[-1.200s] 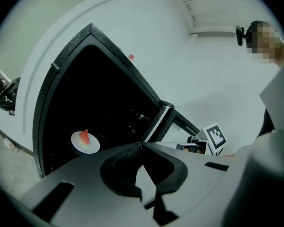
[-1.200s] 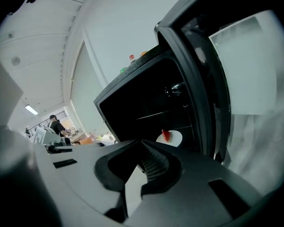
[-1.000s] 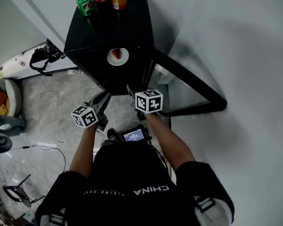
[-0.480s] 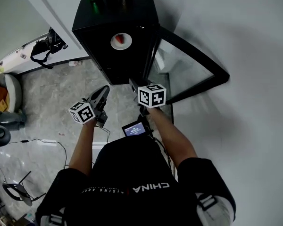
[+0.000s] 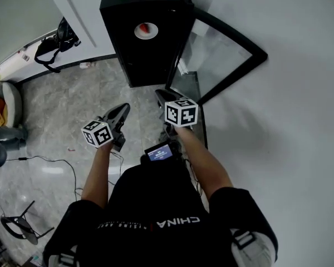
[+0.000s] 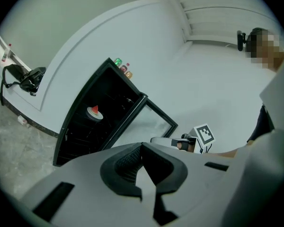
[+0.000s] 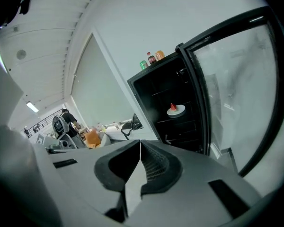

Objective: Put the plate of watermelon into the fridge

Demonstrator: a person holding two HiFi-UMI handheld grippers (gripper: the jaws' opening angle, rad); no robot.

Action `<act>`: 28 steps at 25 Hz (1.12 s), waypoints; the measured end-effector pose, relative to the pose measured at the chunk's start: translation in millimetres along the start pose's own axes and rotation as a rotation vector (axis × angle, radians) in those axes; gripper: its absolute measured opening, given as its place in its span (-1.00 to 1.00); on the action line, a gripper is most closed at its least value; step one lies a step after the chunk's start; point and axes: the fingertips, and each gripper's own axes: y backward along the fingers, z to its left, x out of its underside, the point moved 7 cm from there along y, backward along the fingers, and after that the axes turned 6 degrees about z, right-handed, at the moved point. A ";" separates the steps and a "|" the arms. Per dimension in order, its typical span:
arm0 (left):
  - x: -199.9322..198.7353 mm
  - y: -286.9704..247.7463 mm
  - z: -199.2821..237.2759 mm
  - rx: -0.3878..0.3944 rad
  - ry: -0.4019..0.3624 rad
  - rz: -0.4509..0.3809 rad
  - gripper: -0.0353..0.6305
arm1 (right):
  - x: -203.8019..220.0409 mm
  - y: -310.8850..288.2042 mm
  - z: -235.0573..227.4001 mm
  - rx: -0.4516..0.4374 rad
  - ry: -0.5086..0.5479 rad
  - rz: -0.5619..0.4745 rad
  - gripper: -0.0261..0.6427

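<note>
A white plate with a red watermelon wedge [image 5: 146, 30] sits on a shelf inside the black fridge [image 5: 156, 60], whose glass door [image 5: 228, 46] stands wide open to the right. The left gripper view has the plate [image 6: 95, 112] small and far off, and so does the right gripper view, with the plate [image 7: 175, 109] on a middle shelf. My left gripper [image 5: 121, 109] and right gripper [image 5: 160, 95] are held over the floor, well short of the fridge. Both are shut with nothing between the jaws, seen up close for the left gripper [image 6: 142, 146] and the right gripper [image 7: 140, 143].
Drink cans [image 6: 122, 68] stand on top of the fridge. A black bag [image 5: 50, 46] lies on a white ledge to the left. Cables [image 5: 44, 166] run over the grey marble floor. A chair [image 5: 3, 102] is at the far left. A person [image 7: 68, 119] stands far off.
Both grippers have drawn back from the fridge, which now looks smaller and farther away. The plate stays on its shelf and the door stays open.
</note>
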 end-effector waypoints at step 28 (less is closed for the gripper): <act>45.1 -32.9 -92.0 -0.015 -0.145 0.069 -0.86 | 32.3 95.5 -22.1 0.025 0.072 0.026 -0.88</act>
